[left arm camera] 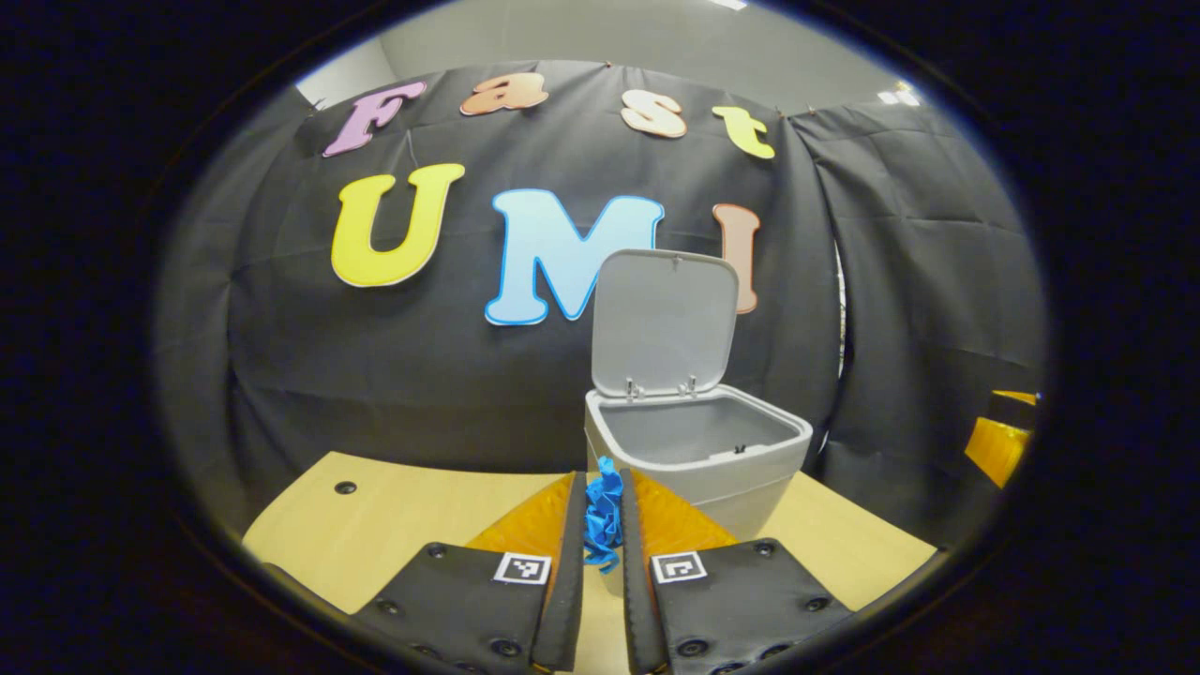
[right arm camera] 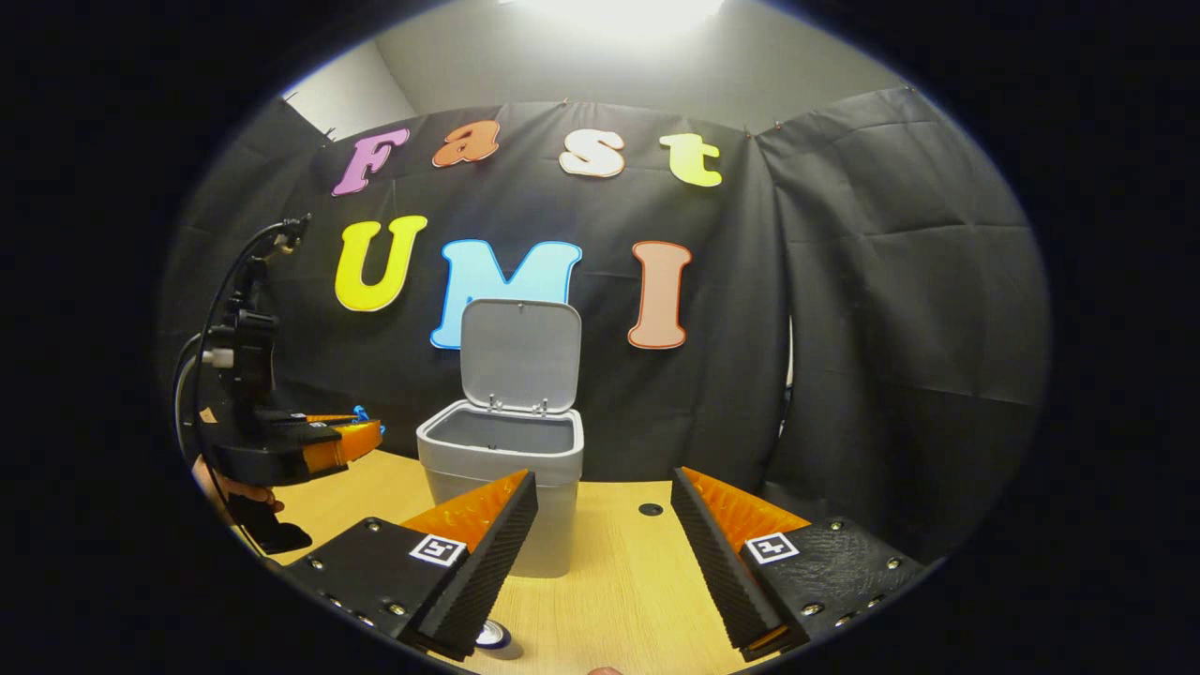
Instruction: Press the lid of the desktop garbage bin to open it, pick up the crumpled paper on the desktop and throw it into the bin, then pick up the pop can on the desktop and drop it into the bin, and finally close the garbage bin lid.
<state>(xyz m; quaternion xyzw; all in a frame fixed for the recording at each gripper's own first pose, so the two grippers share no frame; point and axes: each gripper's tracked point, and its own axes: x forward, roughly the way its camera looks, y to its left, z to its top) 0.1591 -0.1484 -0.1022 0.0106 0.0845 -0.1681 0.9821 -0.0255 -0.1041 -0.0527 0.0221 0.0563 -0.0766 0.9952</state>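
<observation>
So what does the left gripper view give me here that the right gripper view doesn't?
Left gripper view: a close look at the blue crumpled paper pinched between the left gripper fingers, just short of the bin.

Right gripper view: the right gripper, fingers spread with nothing between them; the left gripper seen from outside at the left edge; part of the pop can low on the table.

Both: the grey garbage bin with its lid standing open, on the wooden table.
</observation>
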